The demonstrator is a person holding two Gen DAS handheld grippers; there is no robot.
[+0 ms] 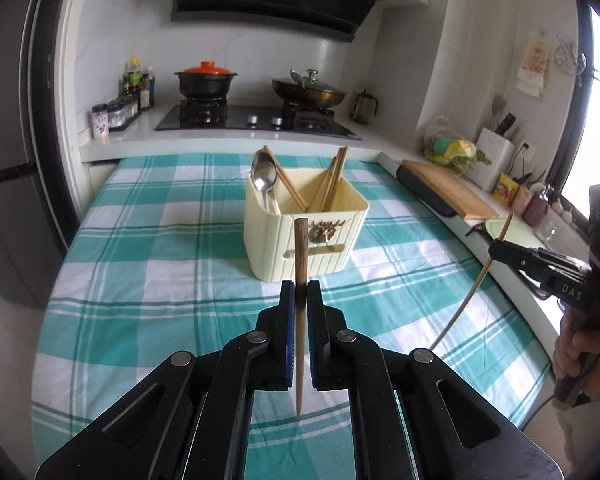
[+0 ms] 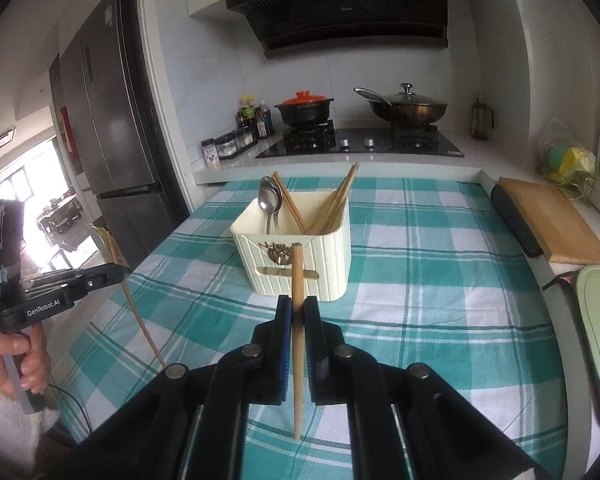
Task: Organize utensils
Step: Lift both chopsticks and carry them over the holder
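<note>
Two grippers, one chopstick each

The left gripper [image 1: 301,292] has its jaws pinching a dark-topped chopstick [image 1: 301,248], held up on the near side of the cream holder [image 1: 320,248]. The right gripper [image 2: 298,308] has its jaws pinching a lighter chopstick [image 2: 298,280], also on the holder's near side. The holder stands on the checked cloth [image 1: 140,240] of the bench, with spoons [image 1: 265,184] and more chopsticks [image 1: 332,184] inside.
</note>
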